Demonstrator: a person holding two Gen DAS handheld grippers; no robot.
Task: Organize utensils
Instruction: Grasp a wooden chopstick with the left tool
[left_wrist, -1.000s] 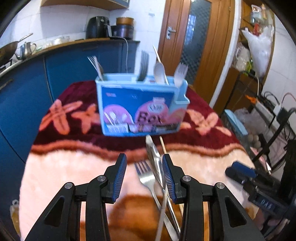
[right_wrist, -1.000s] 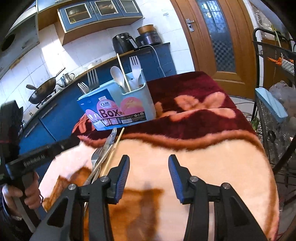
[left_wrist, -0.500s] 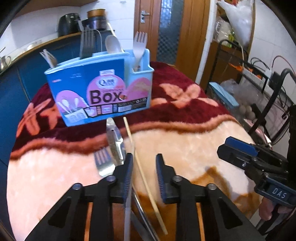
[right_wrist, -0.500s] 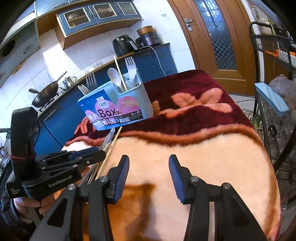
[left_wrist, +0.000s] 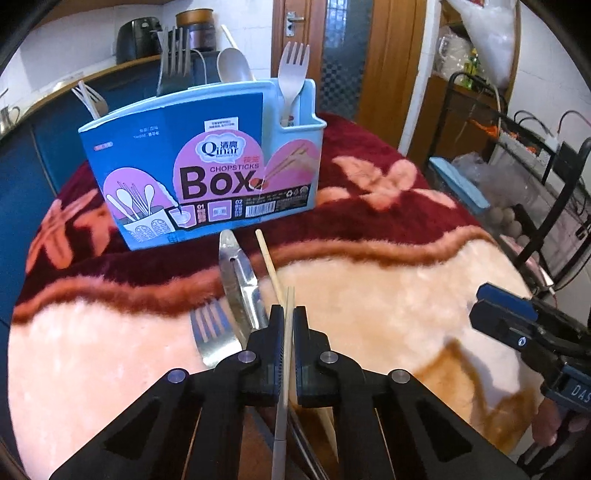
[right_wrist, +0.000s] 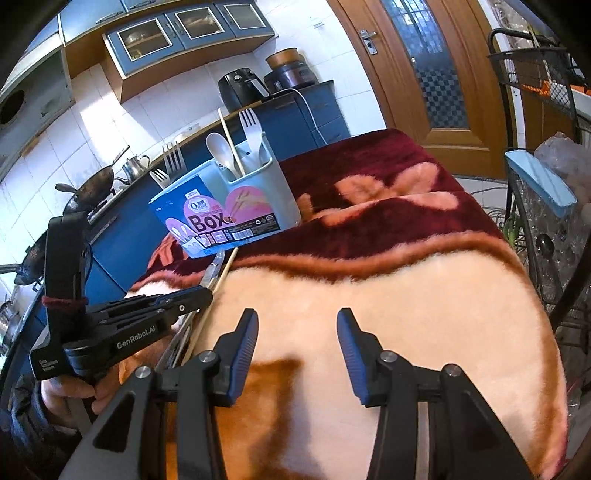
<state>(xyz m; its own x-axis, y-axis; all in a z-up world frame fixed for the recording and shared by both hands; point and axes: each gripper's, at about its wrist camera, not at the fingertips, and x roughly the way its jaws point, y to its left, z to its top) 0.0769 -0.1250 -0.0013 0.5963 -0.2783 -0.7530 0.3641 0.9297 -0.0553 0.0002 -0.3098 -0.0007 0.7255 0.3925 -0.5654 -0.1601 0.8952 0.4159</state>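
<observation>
A light blue utensil box (left_wrist: 207, 166) (right_wrist: 236, 206) stands on the plush blanket and holds forks, a spoon and a chopstick. Before it lie a knife (left_wrist: 236, 280), a fork (left_wrist: 212, 332) and a loose chopstick (left_wrist: 267, 258). My left gripper (left_wrist: 288, 317) (right_wrist: 205, 295) is low over this pile. Its jaws are closing, and the pads press on a pale chopstick (left_wrist: 287, 350) that runs between them. My right gripper (right_wrist: 295, 350) (left_wrist: 480, 306) hovers open over the peach part of the blanket, off to the right, with nothing between its fingers.
The blanket-covered table (left_wrist: 369, 295) drops off at its right edge beside a black wire rack (right_wrist: 535, 221) (left_wrist: 554, 184). Blue kitchen cabinets (left_wrist: 44, 147) with a wok (right_wrist: 92, 184) run behind on the left. A wooden door (right_wrist: 424, 74) is at the back.
My left gripper sank toward the utensils, shifted from the knife to the chopstick, and its jaws went from wide apart to closed on it. The right gripper stayed still and open.
</observation>
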